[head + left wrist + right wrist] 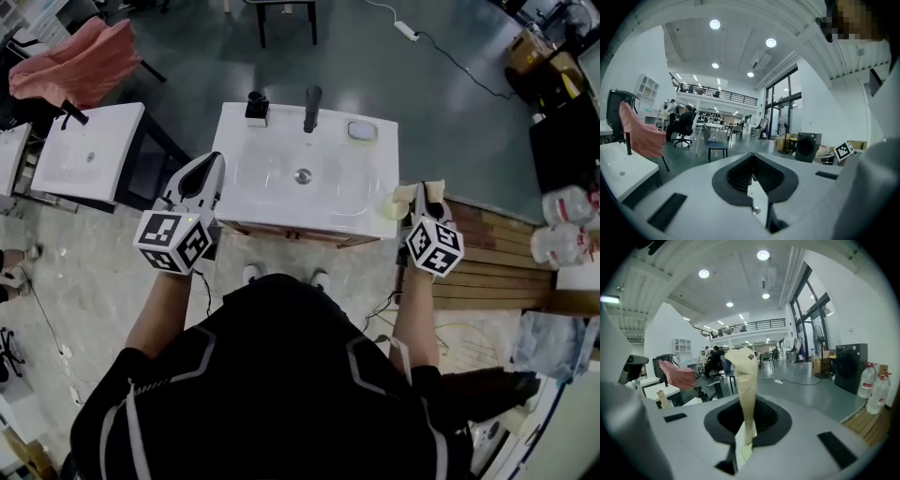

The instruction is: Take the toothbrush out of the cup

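Cream-coloured slender toothbrush [743,380] stands upright, clamped between the right gripper's [744,425] jaws, over a white ceramic basin [367,183]; the left gripper [752,174] is closed, empty.

White washbasin [281,202], black faucet [311,108], cream toothbrush [744,380], pink cloth [80,61]; black-and-white square markers on left claw [212,161]
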